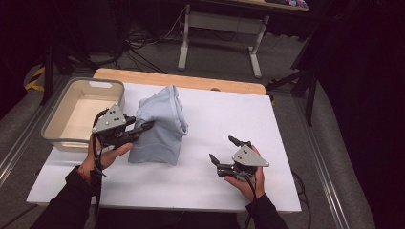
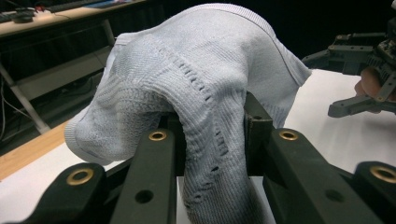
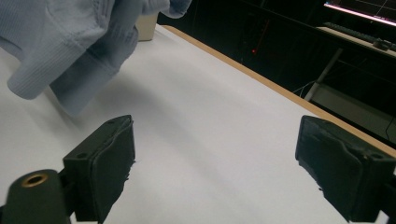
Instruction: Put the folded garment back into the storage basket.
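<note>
The left gripper pinches the pale blue knit garment between its fingers, hoisting it off the surface beside the bin at nine o'clock, while the right gripper waits at four o'clock, fingers spread

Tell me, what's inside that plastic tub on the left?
The tub looks empty: the high view shows bare pale floor and walls. Its near right corner is hidden behind the left hand-held gripper, which is clamped on the blue garment.
</note>
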A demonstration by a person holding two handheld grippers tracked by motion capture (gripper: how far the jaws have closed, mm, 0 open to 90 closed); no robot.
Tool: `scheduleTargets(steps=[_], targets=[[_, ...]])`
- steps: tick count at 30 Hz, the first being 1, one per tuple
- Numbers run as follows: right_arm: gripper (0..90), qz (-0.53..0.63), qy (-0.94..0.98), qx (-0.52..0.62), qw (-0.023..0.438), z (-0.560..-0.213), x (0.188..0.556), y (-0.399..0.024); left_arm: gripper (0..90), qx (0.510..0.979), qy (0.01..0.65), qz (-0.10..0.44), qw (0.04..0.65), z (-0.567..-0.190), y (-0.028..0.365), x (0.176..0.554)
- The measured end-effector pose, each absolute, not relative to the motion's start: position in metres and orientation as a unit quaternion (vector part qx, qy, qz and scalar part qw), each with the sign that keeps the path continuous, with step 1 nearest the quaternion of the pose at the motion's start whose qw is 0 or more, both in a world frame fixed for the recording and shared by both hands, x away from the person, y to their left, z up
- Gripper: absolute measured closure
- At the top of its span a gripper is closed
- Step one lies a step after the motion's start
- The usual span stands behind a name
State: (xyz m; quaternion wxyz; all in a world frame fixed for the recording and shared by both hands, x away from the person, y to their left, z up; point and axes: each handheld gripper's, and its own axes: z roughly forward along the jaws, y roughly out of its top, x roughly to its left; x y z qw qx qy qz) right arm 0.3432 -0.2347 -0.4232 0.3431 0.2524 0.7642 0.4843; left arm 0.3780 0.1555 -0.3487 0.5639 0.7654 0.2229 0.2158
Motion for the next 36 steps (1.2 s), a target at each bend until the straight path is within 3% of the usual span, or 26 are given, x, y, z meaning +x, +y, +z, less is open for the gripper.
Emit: scheduleTargets(steps=[36], targets=[[12.0,0.479,0.765,0.258,0.345,-0.424,0.344,-0.235,71.7,0.75,0.275,0.273,0.536,-0.309,0.226,0.372]])
